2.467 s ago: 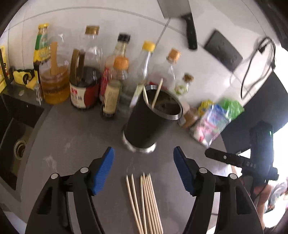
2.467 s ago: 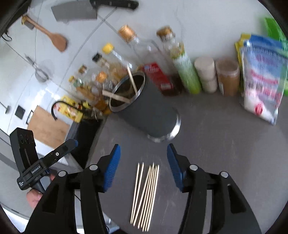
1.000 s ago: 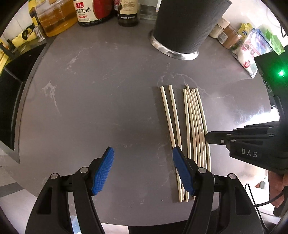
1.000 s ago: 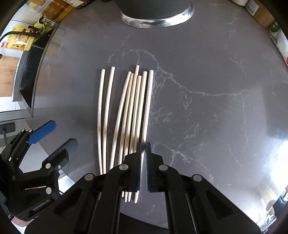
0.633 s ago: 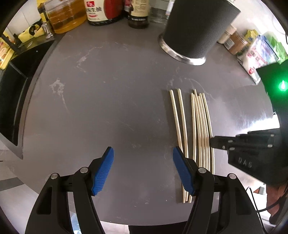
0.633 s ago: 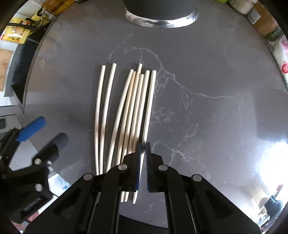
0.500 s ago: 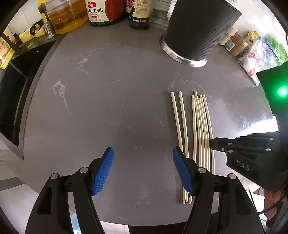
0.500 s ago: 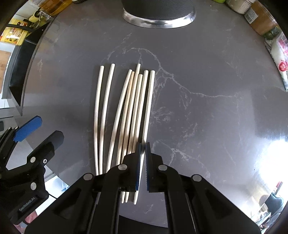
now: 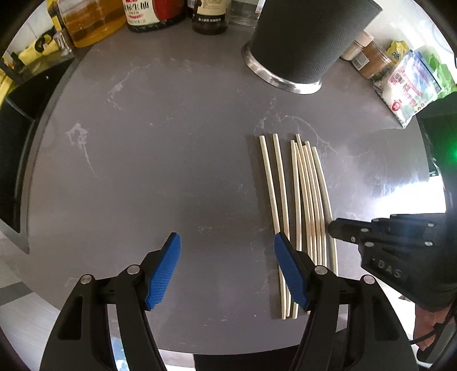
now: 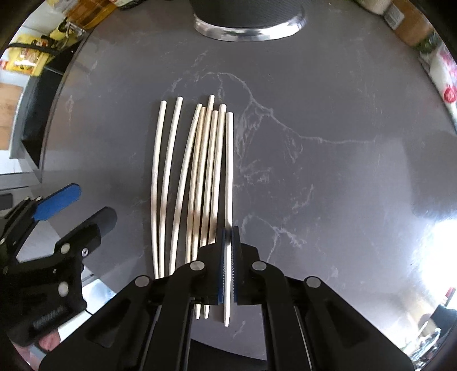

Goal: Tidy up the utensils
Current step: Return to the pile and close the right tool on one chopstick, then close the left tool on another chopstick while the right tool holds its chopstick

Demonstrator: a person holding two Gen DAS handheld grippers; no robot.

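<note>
Right wrist: chopsticks (image 10: 200, 177) point toward holder (image 10: 248, 17).

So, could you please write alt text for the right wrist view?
The right gripper, pointing down at a dark grey countertop, is closed on the rightmost chopstick of a row of pale chopsticks. A black utensil holder stands beyond them, and the open left gripper is at lower left.
</note>
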